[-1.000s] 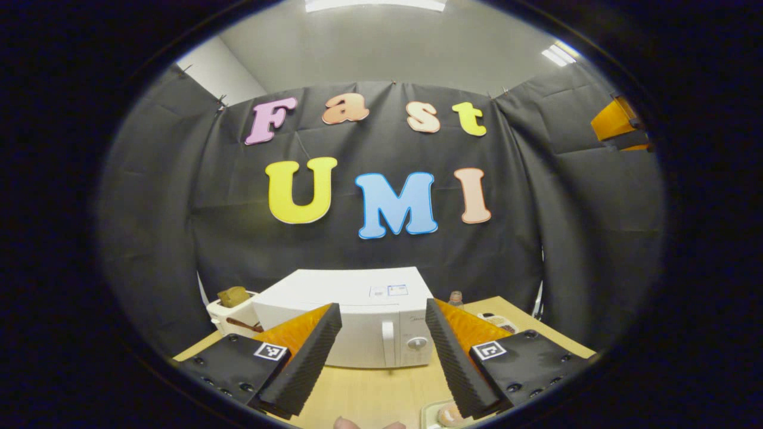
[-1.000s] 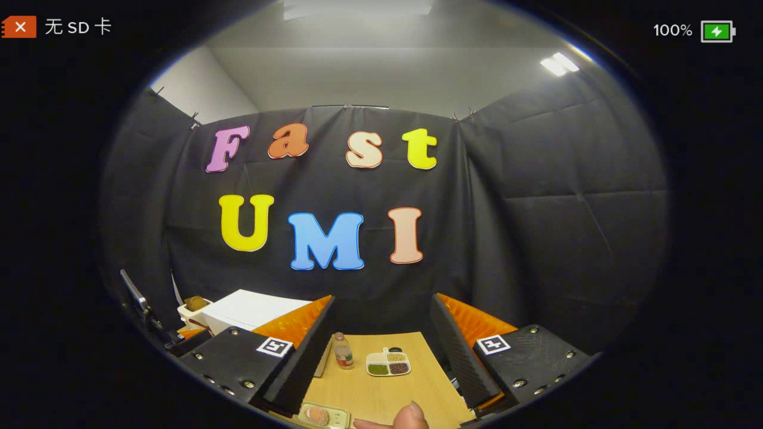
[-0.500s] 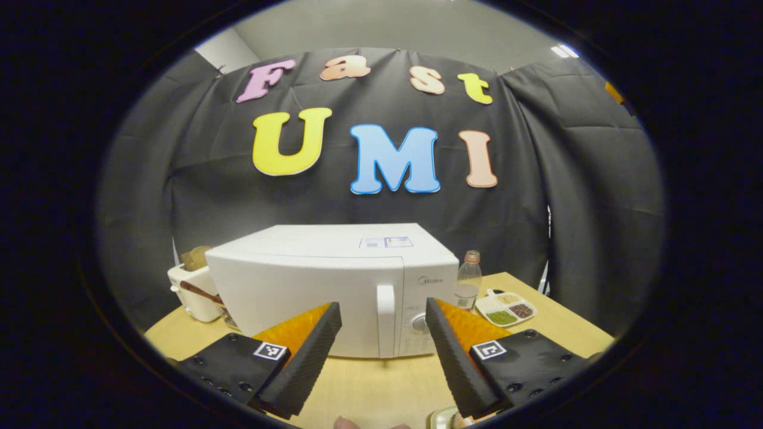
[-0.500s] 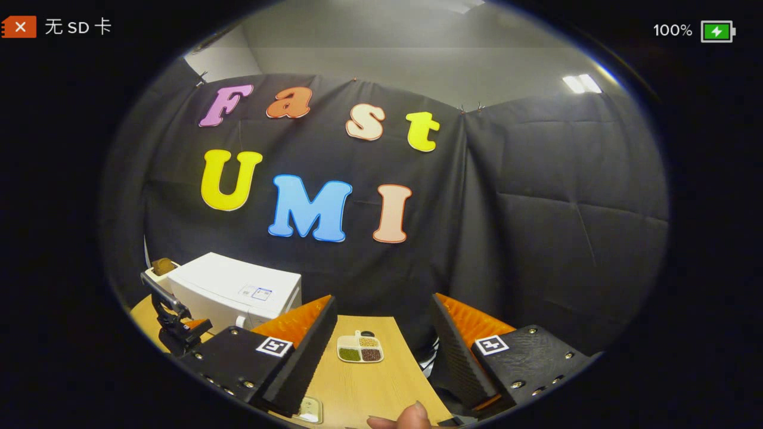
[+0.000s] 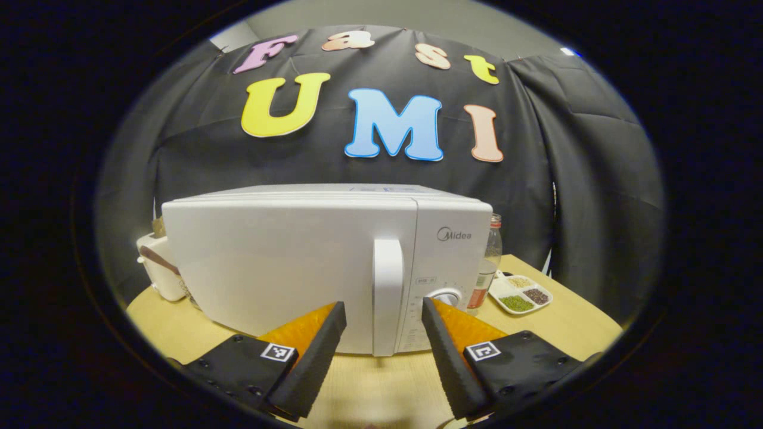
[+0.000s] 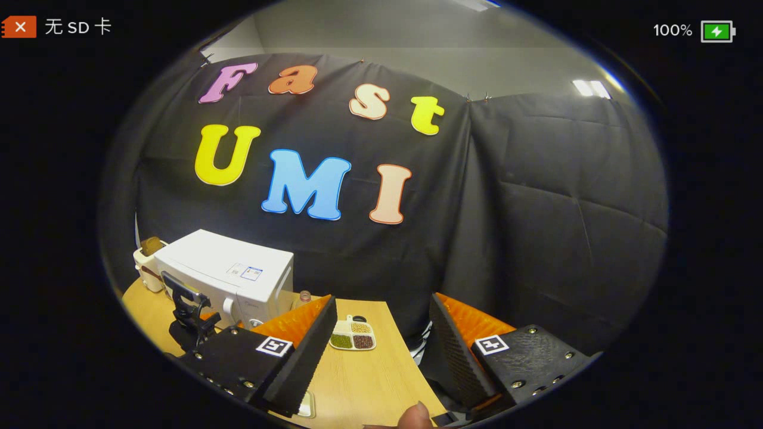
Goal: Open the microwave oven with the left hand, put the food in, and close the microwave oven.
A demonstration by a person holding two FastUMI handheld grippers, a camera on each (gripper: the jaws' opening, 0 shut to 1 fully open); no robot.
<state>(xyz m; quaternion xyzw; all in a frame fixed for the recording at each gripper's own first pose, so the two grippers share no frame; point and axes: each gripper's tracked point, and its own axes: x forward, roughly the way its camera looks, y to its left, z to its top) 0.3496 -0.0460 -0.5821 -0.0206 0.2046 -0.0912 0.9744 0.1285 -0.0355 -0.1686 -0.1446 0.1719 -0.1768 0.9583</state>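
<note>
With its two fingers spread wide and nothing between them, my left gripper (image 5: 381, 357) faces the front of the microwave oven (image 5: 286, 262), which stands on the wooden table (image 5: 572, 325) with its door shut. The vertical door handle (image 5: 387, 295) lies straight ahead in the gap between the fingers — near, but I cannot tell whether anything touches it. A round dial (image 5: 444, 297) sits just right of the handle on the control panel. Beside the oven's right flank stands a clear bottle (image 5: 490, 256), and farther right a white divided dish (image 5: 520, 292) with small heaps of grains. A white container (image 5: 160, 271) shows behind the oven's left edge.

My right gripper (image 6: 381, 357) is likewise spread and empty, held above the table well apart from the oven (image 6: 229, 274), which appears at the left of the right gripper view. At the bottom edge, by the left finger, shows the corner of a small white tray (image 6: 306, 405) — its contents are hidden. My fingertip (image 6: 414, 417) shows at the lower rim.
</note>
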